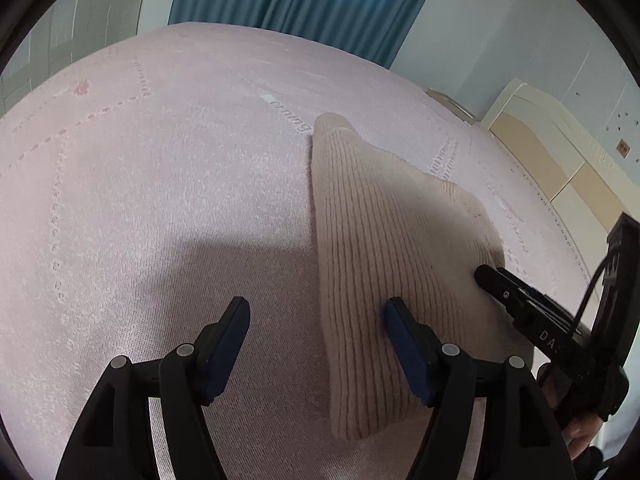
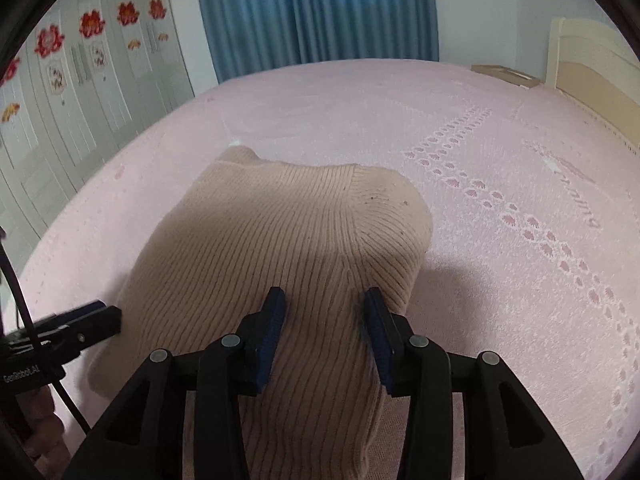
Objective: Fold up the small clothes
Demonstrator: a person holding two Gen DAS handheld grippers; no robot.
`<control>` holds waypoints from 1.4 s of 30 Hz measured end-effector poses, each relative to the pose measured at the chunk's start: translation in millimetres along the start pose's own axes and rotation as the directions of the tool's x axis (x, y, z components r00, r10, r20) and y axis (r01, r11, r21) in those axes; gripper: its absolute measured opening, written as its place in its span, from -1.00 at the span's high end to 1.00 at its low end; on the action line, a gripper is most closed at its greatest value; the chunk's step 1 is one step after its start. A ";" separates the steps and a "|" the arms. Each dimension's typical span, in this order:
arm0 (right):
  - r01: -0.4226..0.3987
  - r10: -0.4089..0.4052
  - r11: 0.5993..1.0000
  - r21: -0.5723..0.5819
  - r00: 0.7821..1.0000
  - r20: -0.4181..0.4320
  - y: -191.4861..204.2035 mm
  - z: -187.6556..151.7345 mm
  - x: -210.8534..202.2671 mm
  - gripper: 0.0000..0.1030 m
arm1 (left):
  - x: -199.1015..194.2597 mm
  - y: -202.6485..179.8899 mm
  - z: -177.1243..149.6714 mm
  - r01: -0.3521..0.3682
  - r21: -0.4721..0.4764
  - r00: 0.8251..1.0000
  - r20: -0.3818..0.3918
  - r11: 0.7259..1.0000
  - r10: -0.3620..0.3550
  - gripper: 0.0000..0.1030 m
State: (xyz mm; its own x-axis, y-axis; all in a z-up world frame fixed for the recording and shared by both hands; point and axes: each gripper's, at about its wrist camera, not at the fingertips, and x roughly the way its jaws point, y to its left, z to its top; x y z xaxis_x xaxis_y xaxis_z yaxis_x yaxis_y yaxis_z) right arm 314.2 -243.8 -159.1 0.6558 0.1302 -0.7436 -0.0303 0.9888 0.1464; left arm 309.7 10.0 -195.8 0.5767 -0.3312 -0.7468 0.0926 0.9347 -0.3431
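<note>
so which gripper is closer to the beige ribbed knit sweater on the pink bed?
Right. The right gripper sits directly over the beige ribbed knit sweater, jaws open across its fabric. The left gripper straddles the sweater's left edge, mostly over pink bed cover.

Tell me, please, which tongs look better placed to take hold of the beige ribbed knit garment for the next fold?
Probably the right tongs: they sit open directly over the beige ribbed knit garment, while the left tongs straddle only its edge.

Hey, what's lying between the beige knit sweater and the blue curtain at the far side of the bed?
Only bare pink bedspread separates the beige knit sweater from the blue curtain; the right wrist view shows this best.
</note>
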 end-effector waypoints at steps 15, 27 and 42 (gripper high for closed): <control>0.023 -0.014 0.994 0.103 0.996 -0.091 -5.0 -48.5 -91.5 -0.11 | -65.9 -29.1 -50.8 -0.110 0.139 0.994 0.020 0.984 0.109 -0.30; 0.160 -0.161 0.985 0.070 0.987 0.015 14.2 -64.0 -236.0 -0.80 | -199.3 -70.4 -69.6 -0.118 0.140 0.984 0.148 0.983 0.097 -0.66; 0.177 -0.182 0.983 0.045 0.972 0.150 39.8 -70.5 -355.2 -0.99 | -289.4 -114.2 -87.1 -0.194 0.173 0.958 0.246 0.966 0.148 -0.87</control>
State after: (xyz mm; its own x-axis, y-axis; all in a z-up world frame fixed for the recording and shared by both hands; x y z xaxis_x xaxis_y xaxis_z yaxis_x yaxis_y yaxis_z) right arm 26.9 -245.6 64.9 0.7559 -0.0647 -0.6515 0.1207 0.9918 0.0416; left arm 61.5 -12.1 9.8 0.7656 -0.1474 -0.6262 0.1182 0.9891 -0.0883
